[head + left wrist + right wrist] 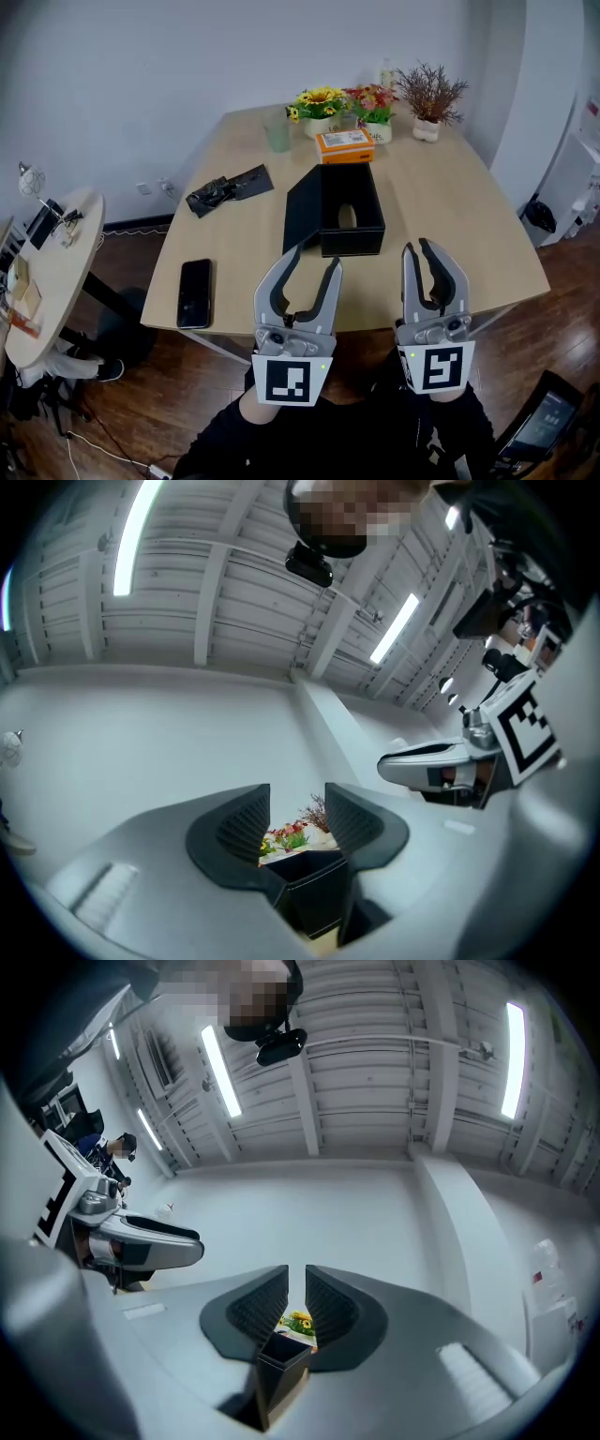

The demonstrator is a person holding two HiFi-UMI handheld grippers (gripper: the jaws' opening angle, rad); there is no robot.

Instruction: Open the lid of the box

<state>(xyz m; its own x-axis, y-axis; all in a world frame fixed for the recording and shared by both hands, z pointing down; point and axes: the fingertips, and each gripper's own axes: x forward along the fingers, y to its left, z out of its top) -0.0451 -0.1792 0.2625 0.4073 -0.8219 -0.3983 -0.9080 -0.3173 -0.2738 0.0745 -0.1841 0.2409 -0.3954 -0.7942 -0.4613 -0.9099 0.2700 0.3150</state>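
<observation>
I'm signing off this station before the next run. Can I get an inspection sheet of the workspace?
Surface: wooden table, light top.
Job's things: black box, top open, inside visible.
Clutter: phone, black bag, green cup, orange carton, three potted plants at the far edge.
Grippers: left gripper jaws apart, empty; right gripper jaws nearly together, empty; both short of the box.
Cables: white cable on the floor.
Surroundings: round side table at left, wooden floor.
</observation>
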